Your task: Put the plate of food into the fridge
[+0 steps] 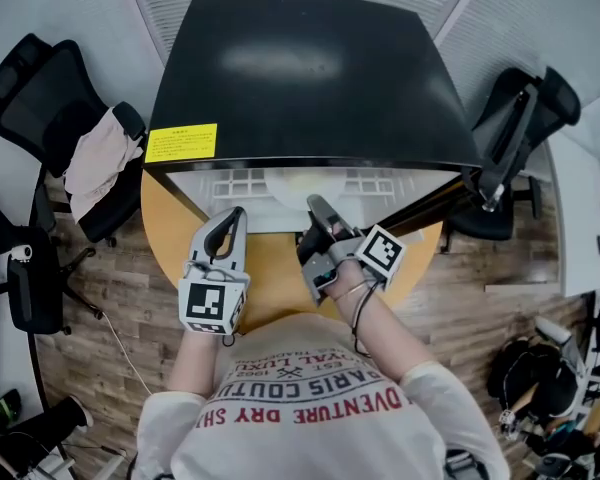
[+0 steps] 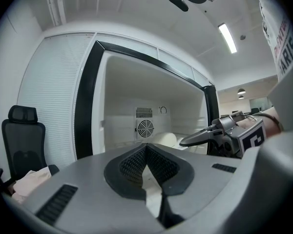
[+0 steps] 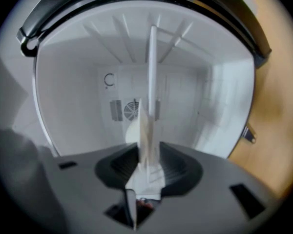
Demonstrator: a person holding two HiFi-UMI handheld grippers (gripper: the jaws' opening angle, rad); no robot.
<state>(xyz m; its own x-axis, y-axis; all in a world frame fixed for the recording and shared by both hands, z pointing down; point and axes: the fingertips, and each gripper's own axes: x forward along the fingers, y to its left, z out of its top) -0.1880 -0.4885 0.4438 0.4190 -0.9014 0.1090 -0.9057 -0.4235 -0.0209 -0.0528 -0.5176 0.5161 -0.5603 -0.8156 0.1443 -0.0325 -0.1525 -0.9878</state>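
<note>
The black mini fridge (image 1: 310, 68) stands open on the round wooden table (image 1: 270, 273). A white plate (image 1: 298, 184) lies inside it on the white floor of the fridge, with something pale on it. My right gripper (image 1: 317, 206) reaches to the fridge mouth. In the right gripper view its jaws stand apart, and the plate rim (image 3: 149, 126) sits edge-on between them without being pressed; my right gripper (image 3: 147, 152) is open. My left gripper (image 1: 232, 220) hovers over the table left of it, shut and empty. The left gripper view shows the plate (image 2: 164, 139) in the fridge (image 2: 88, 106).
A yellow label (image 1: 181, 142) sits on the fridge's top left corner. A fan grille (image 2: 145, 127) is on the fridge's back wall. A black office chair (image 1: 50, 108) with cloth on it stands at the left, another chair (image 1: 525, 118) at the right.
</note>
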